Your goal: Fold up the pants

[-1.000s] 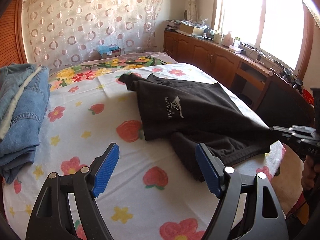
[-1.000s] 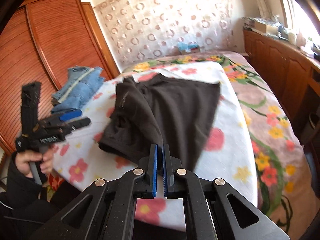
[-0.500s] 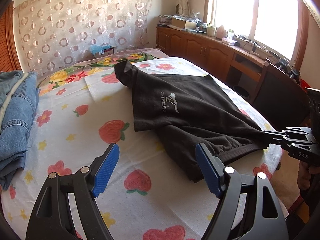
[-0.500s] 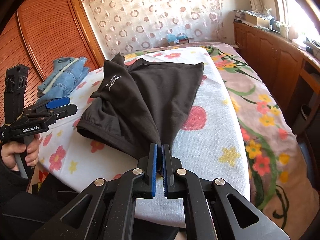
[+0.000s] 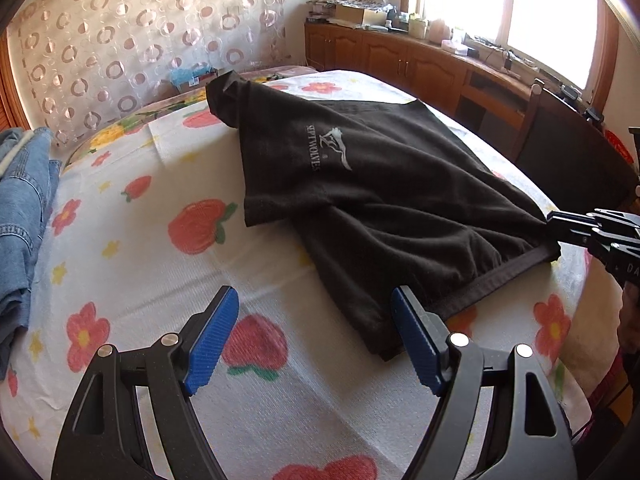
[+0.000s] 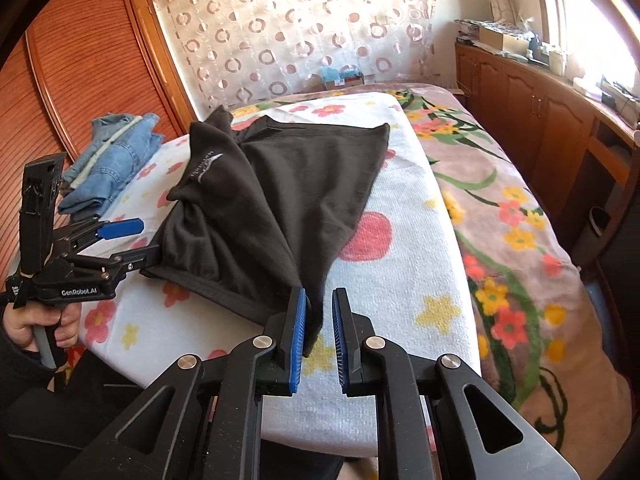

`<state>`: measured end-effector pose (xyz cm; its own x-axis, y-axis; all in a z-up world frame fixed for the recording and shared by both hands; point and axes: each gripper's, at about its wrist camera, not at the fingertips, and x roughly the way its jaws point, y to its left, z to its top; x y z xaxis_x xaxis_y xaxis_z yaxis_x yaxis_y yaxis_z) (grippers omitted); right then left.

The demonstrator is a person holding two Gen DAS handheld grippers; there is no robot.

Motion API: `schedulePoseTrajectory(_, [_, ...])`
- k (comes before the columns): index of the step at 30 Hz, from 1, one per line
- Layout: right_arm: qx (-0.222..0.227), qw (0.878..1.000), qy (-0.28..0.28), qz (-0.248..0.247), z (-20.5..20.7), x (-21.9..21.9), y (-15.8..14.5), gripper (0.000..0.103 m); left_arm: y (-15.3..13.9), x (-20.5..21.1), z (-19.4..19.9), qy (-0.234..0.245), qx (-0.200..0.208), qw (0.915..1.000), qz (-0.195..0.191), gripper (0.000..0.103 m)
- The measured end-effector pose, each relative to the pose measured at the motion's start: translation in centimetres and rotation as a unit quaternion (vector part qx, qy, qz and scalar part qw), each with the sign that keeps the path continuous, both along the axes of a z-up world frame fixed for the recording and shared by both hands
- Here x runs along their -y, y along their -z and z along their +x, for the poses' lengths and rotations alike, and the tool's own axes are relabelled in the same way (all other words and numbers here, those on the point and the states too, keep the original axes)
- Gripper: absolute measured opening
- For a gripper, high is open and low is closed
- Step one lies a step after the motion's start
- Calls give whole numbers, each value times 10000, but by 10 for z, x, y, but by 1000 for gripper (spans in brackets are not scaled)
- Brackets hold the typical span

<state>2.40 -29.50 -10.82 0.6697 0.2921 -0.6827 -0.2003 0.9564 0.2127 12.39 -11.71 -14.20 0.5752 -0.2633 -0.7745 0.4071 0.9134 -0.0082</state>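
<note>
Black pants [image 5: 360,200] with a pale logo lie half spread on the flowered towel [image 5: 140,280], one leg folded over the other. My left gripper [image 5: 314,300] is open, low over the towel, its right finger at the near waistband corner with no cloth between the pads. In the right wrist view the pants [image 6: 280,184] run from the far end of the towel down to my right gripper [image 6: 320,294]. Its jaws are opening; the cloth's corner hangs between them, resting against the left pad only. The left gripper [image 6: 148,240] shows at the waistband's other end.
Folded blue jeans [image 5: 20,208] are stacked at the towel's left side, also in the right wrist view [image 6: 108,168]. A wooden wardrobe [image 6: 88,80] stands behind them. Low cabinets [image 5: 420,68] run under the window, and a dark chair [image 5: 572,160] stands by the bed.
The right jaws, shut on the cloth corner before, have parted. The left gripper has sunk and come closer to the waistband. The pants lie flatter and nearer the bed's near edge.
</note>
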Motion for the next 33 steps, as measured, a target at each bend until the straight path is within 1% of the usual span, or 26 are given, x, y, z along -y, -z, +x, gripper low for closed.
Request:
schedulePoseTrajectory(4, [43, 10000, -8, -42, -1, 1, -6, 14, -4, -3, 0, -32, 27, 10000, -59, 79])
schedulePoseTrajectory(8, [221, 9997, -84, 18, -4, 2, -17, 15, -12, -12, -1, -64, 123, 9997, -204, 79])
schedulePoseTrajectory(9, [255, 9996, -123, 25, -3, 0, -18, 16, -17, -16, -2, -83, 172, 9995, -250, 79])
schedulePoseTrajectory(11, [340, 9992, -221, 36, 0, -6, -23, 22, -23, -22, -2, -147, 255, 9991, -312, 79])
schedulePoseTrajectory(12, [370, 9989, -279, 42, 3, -9, -23, 23, -27, -27, -2, -197, 308, 9987, -349, 79])
schedulePoseTrajectory(15, [479, 9975, -514, 47, 15, -26, -25, 24, -38, -41, -3, -315, 437, 9976, -433, 79])
schedulePoseTrajectory(19, [565, 9937, -948, 186, 37, -53, -23, 24, -49, -59, -2, -447, 571, 9962, -476, 79])
schedulePoseTrajectory(25, [668, 9856, -1553, 58, 65, -101, -23, 24, -65, -87, 1, -692, 762, 9930, -580, 79])
schedulePoseTrajectory(30, [499, 9814, -1854, -46, 95, -127, -13, 24, -69, -104, 3, -862, 826, 9905, -689, 79])
schedulePoseTrajectory(33, [375, 9788, -1998, -234, 113, -142, -5, 24, -67, -107, 3, -907, 822, 9900, -703, 79])
